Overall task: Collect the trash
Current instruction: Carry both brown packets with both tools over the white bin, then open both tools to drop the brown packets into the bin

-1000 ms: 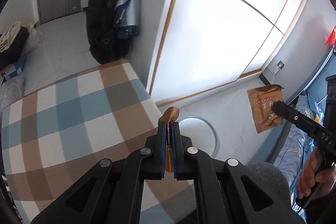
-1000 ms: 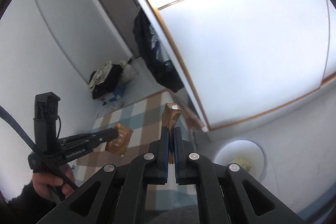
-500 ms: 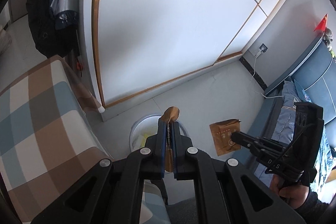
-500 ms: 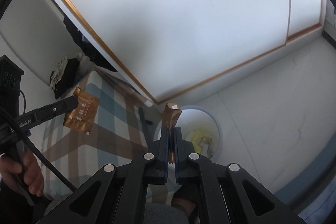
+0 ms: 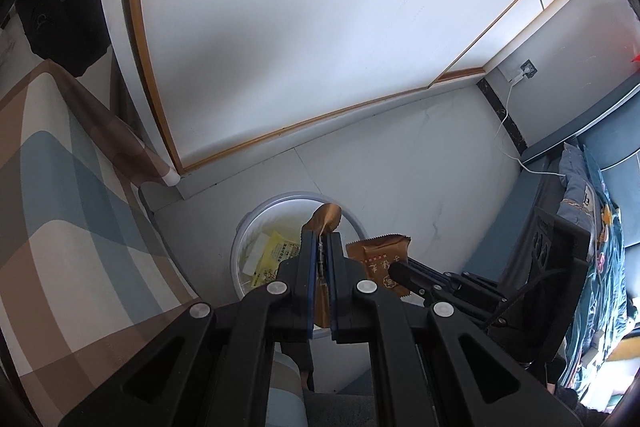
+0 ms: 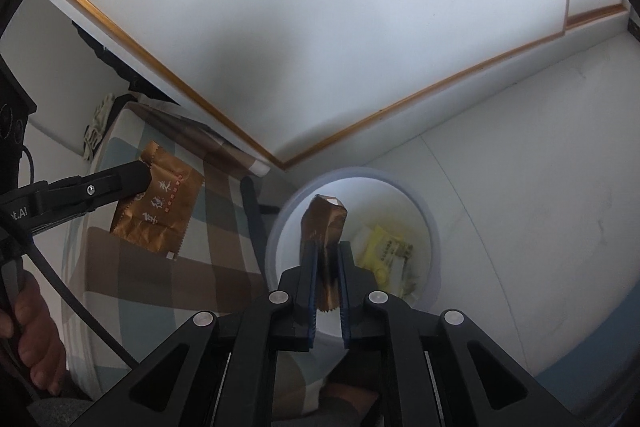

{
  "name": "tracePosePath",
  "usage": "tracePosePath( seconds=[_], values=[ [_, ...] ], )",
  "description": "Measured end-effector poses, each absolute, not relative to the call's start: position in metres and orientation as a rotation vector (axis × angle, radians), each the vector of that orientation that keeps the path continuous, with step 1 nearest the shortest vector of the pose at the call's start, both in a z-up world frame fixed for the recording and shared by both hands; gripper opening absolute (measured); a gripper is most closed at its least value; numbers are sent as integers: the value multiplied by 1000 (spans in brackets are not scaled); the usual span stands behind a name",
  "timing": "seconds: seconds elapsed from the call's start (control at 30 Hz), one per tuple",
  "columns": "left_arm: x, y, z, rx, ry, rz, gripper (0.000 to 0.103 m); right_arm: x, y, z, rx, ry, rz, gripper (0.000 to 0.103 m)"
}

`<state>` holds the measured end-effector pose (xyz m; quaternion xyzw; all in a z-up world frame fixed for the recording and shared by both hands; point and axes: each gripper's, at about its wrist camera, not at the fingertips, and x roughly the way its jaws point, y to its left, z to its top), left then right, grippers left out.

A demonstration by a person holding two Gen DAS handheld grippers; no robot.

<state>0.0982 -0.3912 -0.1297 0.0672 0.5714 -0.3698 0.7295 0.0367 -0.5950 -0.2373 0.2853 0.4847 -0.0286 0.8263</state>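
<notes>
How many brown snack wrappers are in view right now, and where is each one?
2. One brown wrapper is pinched in the left gripper; the other sits between the right gripper's opening jaws, over the white bin. More may lie hidden under the bin's yellow trash.

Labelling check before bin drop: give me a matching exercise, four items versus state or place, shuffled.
Items:
1. left gripper
2. right gripper
3. yellow packet
4. white bin

States:
A. jaws opening, brown wrapper between them
B. lying inside the bin
C. on the floor beside the checked cushion
D. shut on a brown wrapper

Pairs: 1-D, 2-A, 3-B, 4-C
</notes>
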Motion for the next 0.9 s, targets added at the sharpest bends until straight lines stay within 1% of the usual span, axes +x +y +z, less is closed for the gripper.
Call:
tracePosePath(
  seconds=[0.07, 0.1, 0.13, 0.17, 0.2, 0.23, 0.5, 0.57, 0.63, 0.7, 0.83, 0.9],
  values=[
    [99, -396, -133, 146, 1273, -816, 1, 37, -597, -238, 614, 1026, -44, 12],
    [99, -397, -135, 147, 1279, -816, 1, 37, -598, -237, 615, 1019, -40, 19],
    [99, -399, -137, 149, 1284, -817, 1, 36, -599, -236, 612, 1014, -40, 30],
    [99, -400, -139, 152, 1289, -814, 1, 37, -599, -236, 610, 1009, -42, 36],
    [99, -403, -141, 153, 1293, -814, 1, 35, -601, -235, 614, 1000, -42, 49],
    [99, -405, -142, 154, 1300, -816, 1, 32, -603, -234, 620, 990, -47, 54],
    [98, -416, -152, 182, 1337, -817, 1, 13, -615, -247, 651, 991, -98, 54],
    [96, -418, -153, 187, 1349, -817, 1, 8, -619, -246, 658, 987, -111, 57],
    [96, -420, -155, 186, 1362, -815, 1, 6, -621, -246, 663, 987, -123, 64],
    [96, -422, -158, 185, 1383, -813, 1, 5, -621, -245, 661, 989, -129, 65],
    [94, -425, -166, 187, 1442, -811, 1, 1, -621, -242, 653, 989, -139, 69],
    [93, -427, -169, 203, 1458, -804, 1, -1, -623, -240, 658, 986, -144, 69]
  ],
)
